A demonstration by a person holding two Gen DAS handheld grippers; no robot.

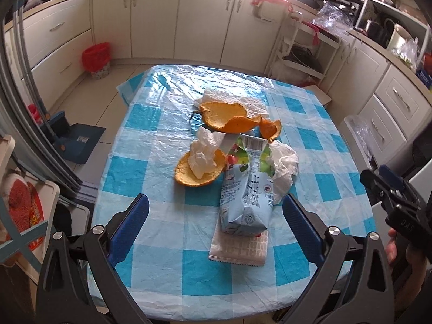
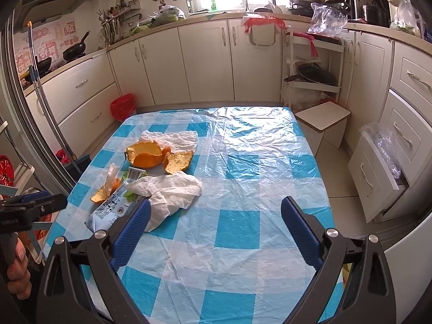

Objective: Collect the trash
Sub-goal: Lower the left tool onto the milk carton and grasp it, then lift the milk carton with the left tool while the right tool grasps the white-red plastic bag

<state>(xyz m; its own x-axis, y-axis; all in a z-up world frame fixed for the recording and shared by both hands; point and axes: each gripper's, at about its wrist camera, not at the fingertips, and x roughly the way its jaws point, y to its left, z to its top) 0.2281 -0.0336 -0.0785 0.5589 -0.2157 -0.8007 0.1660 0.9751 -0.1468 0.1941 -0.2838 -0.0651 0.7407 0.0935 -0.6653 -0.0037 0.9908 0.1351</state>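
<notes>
Kitchen cabinets ring a table (image 1: 151, 124) under a blue-checked cloth. From the left wrist, the left gripper (image 1: 215, 217) hovers wide open and empty, its jaws flanking a crushed carton (image 1: 244, 194) beside orange peels (image 1: 229, 116) and tissues (image 1: 202, 148). From the right wrist, the right gripper (image 2: 216, 220) hangs wide open, empty, over bare cloth, trash at its left.

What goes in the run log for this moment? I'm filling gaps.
left gripper: open, empty | right gripper: open, empty | carton, peels, tissues: on table
</notes>
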